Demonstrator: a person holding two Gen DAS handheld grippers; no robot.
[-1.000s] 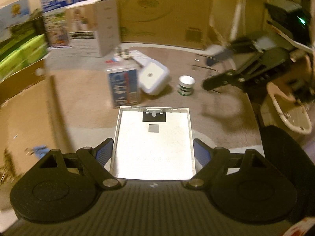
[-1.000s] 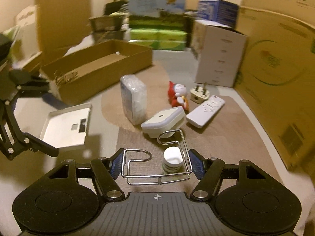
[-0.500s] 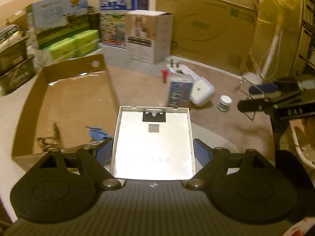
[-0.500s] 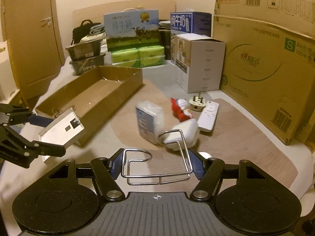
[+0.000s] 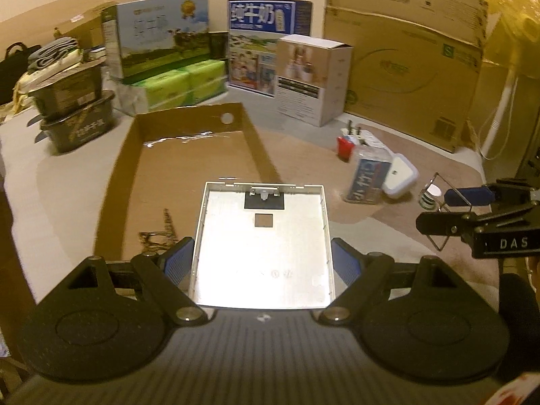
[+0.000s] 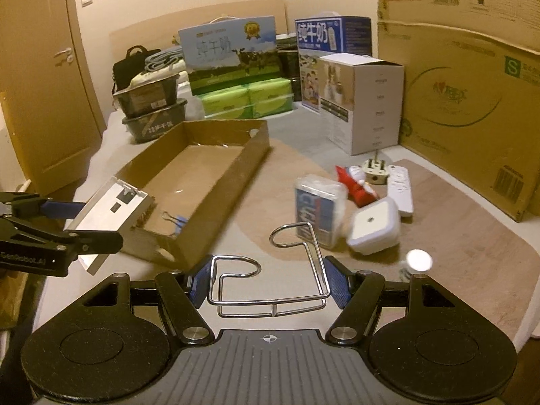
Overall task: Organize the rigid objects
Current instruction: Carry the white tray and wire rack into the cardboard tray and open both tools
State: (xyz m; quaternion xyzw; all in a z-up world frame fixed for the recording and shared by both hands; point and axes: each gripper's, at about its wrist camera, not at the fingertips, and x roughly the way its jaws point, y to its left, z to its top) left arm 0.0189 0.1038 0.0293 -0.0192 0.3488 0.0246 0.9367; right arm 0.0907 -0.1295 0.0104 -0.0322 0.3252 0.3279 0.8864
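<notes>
Two tools, each clamped on a load, angle downward beside an open cardboard box.

Left tool [image 5: 262, 263] grips a shallow metal tray [image 5: 263, 246] by its side walls, blue pads [image 5: 177, 260] pressed against both edges, tray held roughly flat with its far end over the near corner of the cardboard box [image 5: 189, 158]. Right tool [image 6: 268, 281] is closed on a bent wire rack [image 6: 270, 280], its loops rising toward 12 o'clock. From the right wrist view the box [image 6: 202, 175] lies at 11 o'clock with a binder clip [image 6: 175, 219] inside; a tissue pack [image 6: 319, 209], white square device [image 6: 373, 226], red figurine [image 6: 356, 185], plug [image 6: 374, 170], remote [image 6: 400, 185] and small white-capped jar [image 6: 418, 261] sit on the surface between 12 and 2 o'clock.
</notes>
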